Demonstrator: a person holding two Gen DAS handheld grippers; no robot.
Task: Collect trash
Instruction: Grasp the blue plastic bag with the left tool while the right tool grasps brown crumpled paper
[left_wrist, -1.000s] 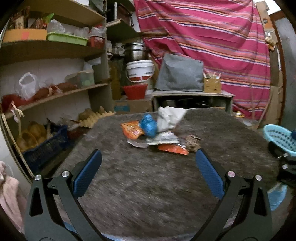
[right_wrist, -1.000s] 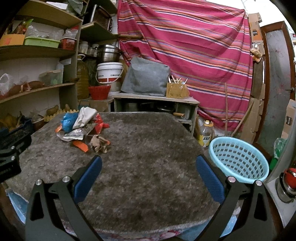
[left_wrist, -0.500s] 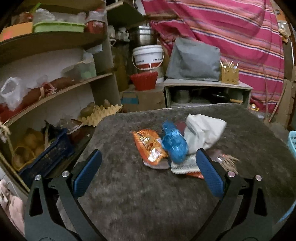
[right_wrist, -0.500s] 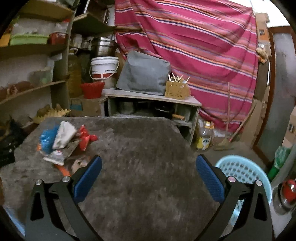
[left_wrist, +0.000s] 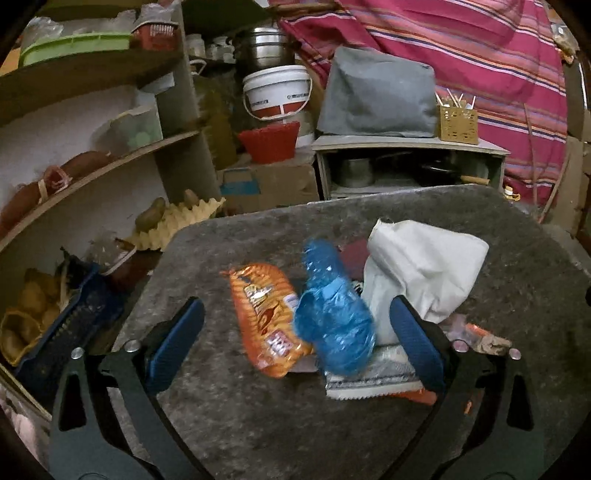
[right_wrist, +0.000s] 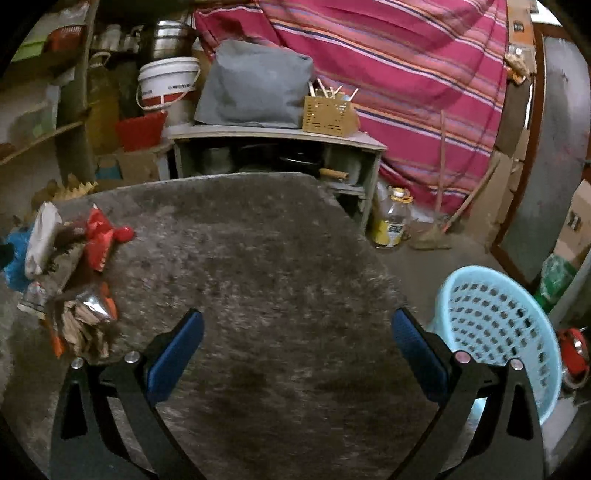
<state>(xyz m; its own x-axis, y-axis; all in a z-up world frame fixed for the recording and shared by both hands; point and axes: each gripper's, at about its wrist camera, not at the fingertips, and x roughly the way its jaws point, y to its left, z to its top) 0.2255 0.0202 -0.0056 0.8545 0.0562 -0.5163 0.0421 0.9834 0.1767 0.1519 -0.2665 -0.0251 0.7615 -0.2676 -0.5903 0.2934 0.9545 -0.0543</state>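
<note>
A heap of trash lies on the grey carpeted table (left_wrist: 517, 280). In the left wrist view an orange snack packet (left_wrist: 264, 314) and a crumpled blue plastic bag (left_wrist: 332, 317) lie between the blue pads of my left gripper (left_wrist: 295, 339), whose jaws are closing without touching either. A white bag (left_wrist: 424, 266) and a silver wrapper (left_wrist: 369, 380) lie to the right. In the right wrist view my right gripper (right_wrist: 295, 347) stands open over bare carpet. A red wrapper (right_wrist: 101, 236) and a brown crumpled wrapper (right_wrist: 85, 325) lie to its left.
A light blue perforated basket (right_wrist: 495, 332) stands on the floor right of the table (right_wrist: 277, 258). Shelves (left_wrist: 92, 173) packed with goods run along the left. A low grey cabinet (right_wrist: 273, 147) and a striped pink curtain (right_wrist: 406, 74) stand behind the table.
Both grippers moved forward over the table. The trash heap has grown in the left view and now sits between its pads. The right gripper swung right, so the basket is nearer.
</note>
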